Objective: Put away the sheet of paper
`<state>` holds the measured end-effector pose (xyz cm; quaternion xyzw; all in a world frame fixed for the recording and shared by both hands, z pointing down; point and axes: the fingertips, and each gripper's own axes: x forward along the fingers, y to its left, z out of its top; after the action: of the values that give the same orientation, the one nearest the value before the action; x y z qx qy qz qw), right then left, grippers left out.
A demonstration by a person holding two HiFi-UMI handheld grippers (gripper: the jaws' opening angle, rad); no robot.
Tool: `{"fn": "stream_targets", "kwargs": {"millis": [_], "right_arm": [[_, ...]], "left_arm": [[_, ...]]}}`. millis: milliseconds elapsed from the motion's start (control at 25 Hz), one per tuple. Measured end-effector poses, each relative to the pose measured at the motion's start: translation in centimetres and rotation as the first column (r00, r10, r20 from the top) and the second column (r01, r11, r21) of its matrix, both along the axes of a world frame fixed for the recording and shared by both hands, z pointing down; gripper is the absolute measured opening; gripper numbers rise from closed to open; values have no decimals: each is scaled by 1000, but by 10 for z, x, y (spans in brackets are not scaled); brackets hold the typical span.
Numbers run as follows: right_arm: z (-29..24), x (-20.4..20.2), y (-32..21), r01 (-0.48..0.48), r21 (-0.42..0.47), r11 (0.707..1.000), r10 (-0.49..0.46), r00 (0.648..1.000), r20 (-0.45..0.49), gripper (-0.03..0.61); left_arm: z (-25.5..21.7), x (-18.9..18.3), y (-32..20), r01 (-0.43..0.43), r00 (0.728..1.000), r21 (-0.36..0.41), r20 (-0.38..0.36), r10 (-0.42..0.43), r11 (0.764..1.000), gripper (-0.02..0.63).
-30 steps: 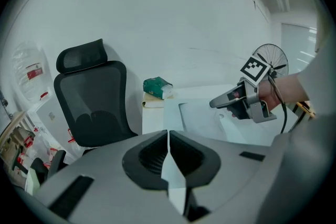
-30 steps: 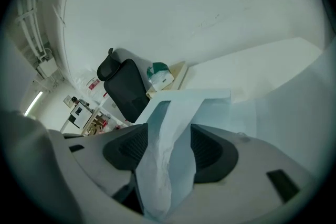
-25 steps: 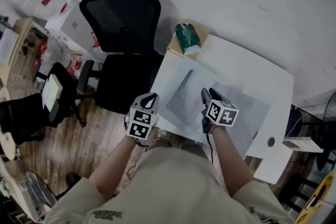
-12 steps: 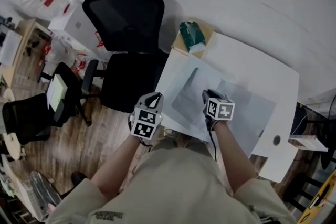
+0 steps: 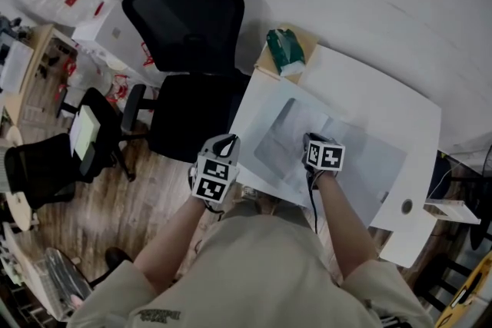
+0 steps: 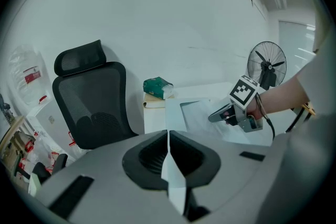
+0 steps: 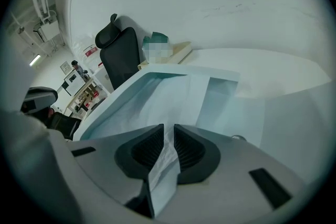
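A large pale folder (image 5: 257,111) lies open on the white table (image 5: 384,96), with a greyish sheet of paper (image 5: 280,142) on it. My left gripper (image 5: 223,144) is at the table's left edge, shut on the folder's near edge (image 6: 173,113), which runs up between its jaws (image 6: 168,136). My right gripper (image 5: 311,140) is low over the middle of the folder. Its jaws have just been closing, and the white paper (image 7: 165,160) is pinched between them (image 7: 168,136). In the left gripper view the right gripper (image 6: 220,114) points down at the sheet.
A black office chair (image 5: 184,27) stands left of the table. A green tissue pack (image 5: 284,50) lies on a tan block at the table's far left corner. The table has a cable hole (image 5: 406,206) near its right end. A fan (image 6: 268,63) stands beyond the table.
My right gripper has sunk toward the table, down onto the paper. The left gripper has stayed at the folder's edge.
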<state>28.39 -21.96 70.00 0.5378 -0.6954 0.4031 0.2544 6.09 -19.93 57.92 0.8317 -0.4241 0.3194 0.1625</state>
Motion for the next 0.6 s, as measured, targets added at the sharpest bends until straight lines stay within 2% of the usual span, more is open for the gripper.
{"fn": "stream_targets", "kwargs": {"millis": [320, 600], "right_arm": [[-9, 1, -3, -11, 13, 1000, 11, 1000, 11, 61], [-56, 3, -6, 8, 106, 994, -14, 999, 49, 32]], "left_arm": [[-1, 1, -3, 0, 1000, 2, -8, 0, 1000, 28], [-19, 7, -20, -5, 1000, 40, -30, 7, 999, 28]]}}
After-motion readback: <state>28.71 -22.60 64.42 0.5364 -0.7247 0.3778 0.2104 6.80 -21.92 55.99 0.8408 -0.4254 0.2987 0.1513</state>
